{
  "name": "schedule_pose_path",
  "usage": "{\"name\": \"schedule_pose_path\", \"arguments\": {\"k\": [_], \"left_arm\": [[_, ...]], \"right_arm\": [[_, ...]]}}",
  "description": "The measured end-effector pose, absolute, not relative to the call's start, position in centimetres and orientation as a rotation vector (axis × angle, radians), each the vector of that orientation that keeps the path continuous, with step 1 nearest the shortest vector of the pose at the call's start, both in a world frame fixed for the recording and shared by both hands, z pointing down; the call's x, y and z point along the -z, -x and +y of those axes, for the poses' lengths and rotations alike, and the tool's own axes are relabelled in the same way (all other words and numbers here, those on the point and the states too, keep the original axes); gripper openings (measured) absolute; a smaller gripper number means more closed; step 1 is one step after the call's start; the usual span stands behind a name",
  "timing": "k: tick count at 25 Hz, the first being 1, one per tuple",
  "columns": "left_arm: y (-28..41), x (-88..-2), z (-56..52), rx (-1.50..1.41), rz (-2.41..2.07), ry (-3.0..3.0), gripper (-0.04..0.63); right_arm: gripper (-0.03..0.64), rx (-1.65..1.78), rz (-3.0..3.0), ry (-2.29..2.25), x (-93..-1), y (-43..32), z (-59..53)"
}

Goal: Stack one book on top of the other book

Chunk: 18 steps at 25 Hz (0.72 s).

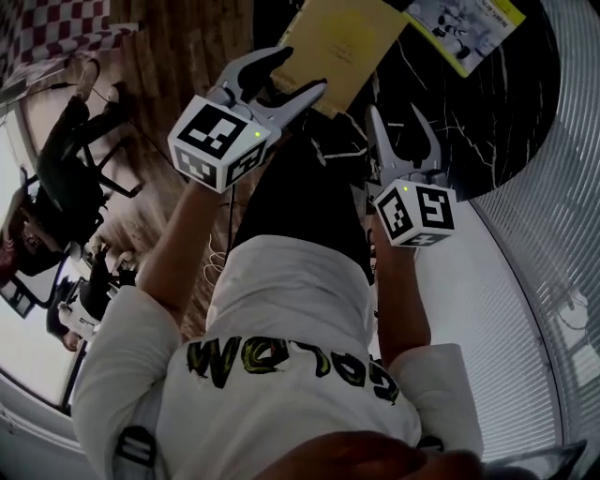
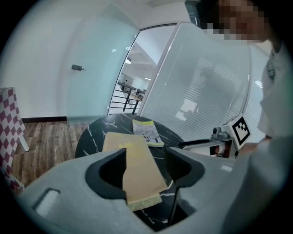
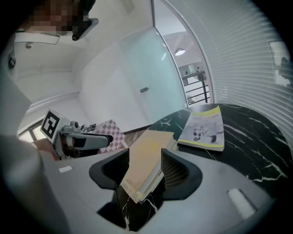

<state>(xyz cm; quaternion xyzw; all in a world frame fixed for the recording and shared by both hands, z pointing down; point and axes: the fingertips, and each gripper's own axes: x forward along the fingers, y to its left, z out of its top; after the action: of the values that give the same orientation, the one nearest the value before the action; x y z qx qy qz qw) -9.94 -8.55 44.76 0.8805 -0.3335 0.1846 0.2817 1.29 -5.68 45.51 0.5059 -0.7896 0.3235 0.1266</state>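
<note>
Two books lie on the round black marble table (image 1: 487, 112): a matte tan book (image 1: 342, 42) near, a glossy yellow-edged book (image 1: 466, 23) far right. Left gripper (image 1: 300, 72) and right gripper (image 1: 398, 117) hover above, jaws spread, empty.

The table (image 1: 487, 122) lay bare from 4 to 5 o'clock of the tan book (image 1: 342, 47), room enough for a gripper. At its 3 o'clock the yellow book (image 1: 464, 23) sat just beside it (no clear gap between). The left gripper (image 1: 300, 71), jaws apart, hung over the tan book's 8 o'clock corner. The blinds (image 1: 553, 187) closed off the table's 4 o'clock side.
</note>
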Motion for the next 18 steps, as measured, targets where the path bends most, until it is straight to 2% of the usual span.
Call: {"name": "schedule_pose_path", "arguments": {"k": [11,18], "left_arm": [[1.5,-33.6,-3.9,-0.293,-0.769,-2.561,0.217],[-1.6,-27.9,-0.7,-0.19,-0.732,-2.653,0.104]], "right_arm": [[0.206,-0.685,-2.447,-1.553,-34.2,-5.6,-2.4],[0.162,-0.527,-2.498,-1.6,-27.8,-7.7,0.3]]}}
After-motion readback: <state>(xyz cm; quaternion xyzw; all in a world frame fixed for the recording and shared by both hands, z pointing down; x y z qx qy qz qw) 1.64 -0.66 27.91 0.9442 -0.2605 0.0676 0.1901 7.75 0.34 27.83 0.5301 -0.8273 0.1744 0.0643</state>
